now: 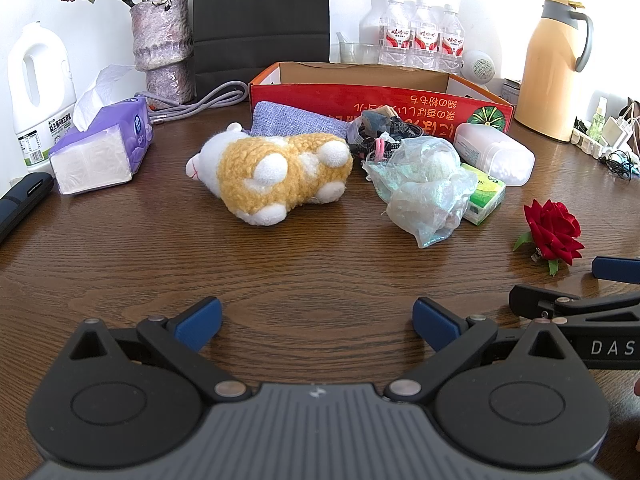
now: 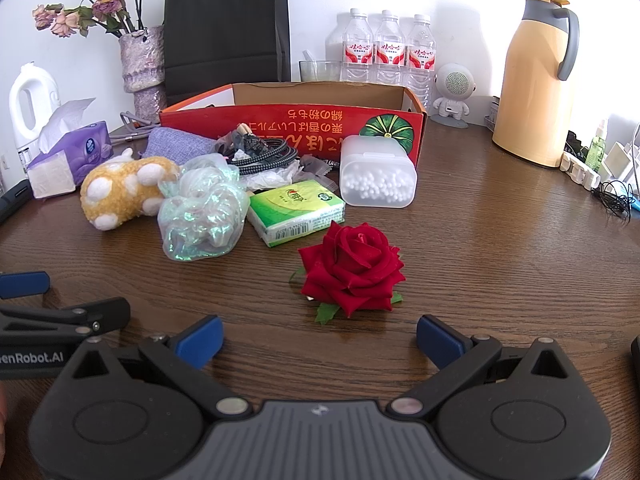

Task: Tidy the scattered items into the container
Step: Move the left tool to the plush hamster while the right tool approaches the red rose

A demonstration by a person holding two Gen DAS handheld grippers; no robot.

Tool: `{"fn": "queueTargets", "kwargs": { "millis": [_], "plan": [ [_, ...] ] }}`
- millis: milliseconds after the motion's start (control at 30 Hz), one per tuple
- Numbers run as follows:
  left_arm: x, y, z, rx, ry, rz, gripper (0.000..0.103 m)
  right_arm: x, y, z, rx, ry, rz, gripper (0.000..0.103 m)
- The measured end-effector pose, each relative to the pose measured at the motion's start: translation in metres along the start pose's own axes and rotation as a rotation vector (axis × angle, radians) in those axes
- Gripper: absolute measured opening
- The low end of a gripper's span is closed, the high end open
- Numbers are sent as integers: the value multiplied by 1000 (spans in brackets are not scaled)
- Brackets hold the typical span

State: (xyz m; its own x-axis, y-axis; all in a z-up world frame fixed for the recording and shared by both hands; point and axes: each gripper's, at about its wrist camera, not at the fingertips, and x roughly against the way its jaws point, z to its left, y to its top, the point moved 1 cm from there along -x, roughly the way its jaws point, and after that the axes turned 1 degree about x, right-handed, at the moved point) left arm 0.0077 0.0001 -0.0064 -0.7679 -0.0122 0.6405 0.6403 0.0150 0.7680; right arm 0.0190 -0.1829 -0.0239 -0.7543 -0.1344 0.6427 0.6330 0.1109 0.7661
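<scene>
Bare dark wooden counter (image 1: 320, 264) lies between my two spread, empty tools, left tool (image 1: 317, 322) and right tool (image 2: 319, 340), and six scattered items before one red cardboard box (image 2: 280, 124); one red fabric rose (image 2: 352, 268) lies nearest.

A: What's along the counter's (image 2: 460, 248) far edge?
B: Three water bottles (image 2: 386, 50), a yellow thermos (image 2: 534, 92) toward the right corner, a vase of dried roses (image 2: 142, 60) and a black bag (image 2: 228, 28) leftward
</scene>
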Motion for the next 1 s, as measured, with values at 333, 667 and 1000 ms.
{"fn": "queueTargets", "kwargs": {
  "millis": [333, 667, 1000],
  "plan": [
    [0, 1, 0, 4, 2, 0, 103, 0, 0, 0, -1, -3, 1, 103],
    [1, 0, 0, 4, 2, 0, 103, -2, 2, 0, -3, 4, 0, 103],
    [21, 33, 24, 27, -49, -137, 103, 2, 4, -8, 43, 53, 19, 103]
  ]
}}
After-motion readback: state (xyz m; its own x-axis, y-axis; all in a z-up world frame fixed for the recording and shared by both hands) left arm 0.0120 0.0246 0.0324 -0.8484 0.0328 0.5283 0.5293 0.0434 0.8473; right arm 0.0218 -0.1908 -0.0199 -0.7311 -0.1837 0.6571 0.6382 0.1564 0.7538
